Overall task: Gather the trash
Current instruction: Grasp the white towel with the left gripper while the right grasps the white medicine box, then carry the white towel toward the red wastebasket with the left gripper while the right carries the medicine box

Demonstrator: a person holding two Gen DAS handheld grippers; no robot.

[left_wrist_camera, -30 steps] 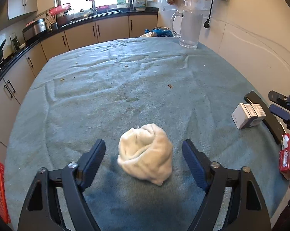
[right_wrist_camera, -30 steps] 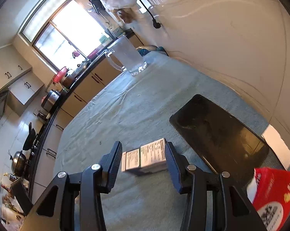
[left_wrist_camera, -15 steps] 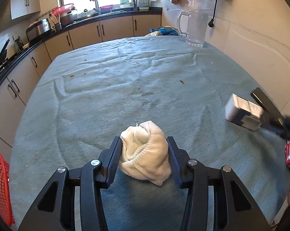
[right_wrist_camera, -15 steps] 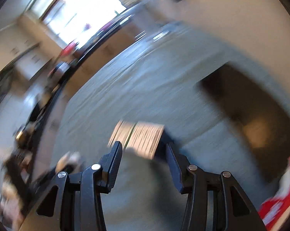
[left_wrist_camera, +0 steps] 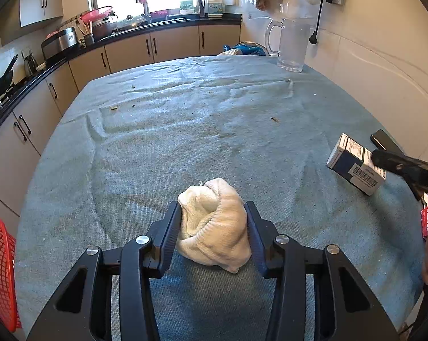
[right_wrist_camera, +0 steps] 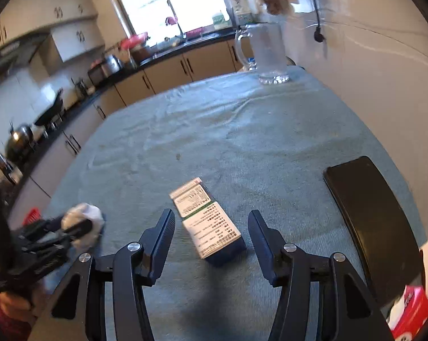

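A crumpled white cloth wad lies on the blue-grey tablecloth near the front edge. My left gripper is shut on it, both pads pressing its sides. The wad and the left gripper also show at the left of the right wrist view. A small white and blue carton lies flat on the cloth between the fingers of my right gripper. Its jaws are opening, with a gap on each side of the carton. The left wrist view shows the carton at the right edge.
A black flat slab lies right of the carton, with a red packet near the table's front corner. A glass pitcher stands at the far right by the wall. A red basket sits off the table's left edge. Small crumbs dot the cloth.
The left jaws came together onto the white wad. The right gripper rolled and moved left; its jaws widened, and the carton now lies lengthwise and loose between them.
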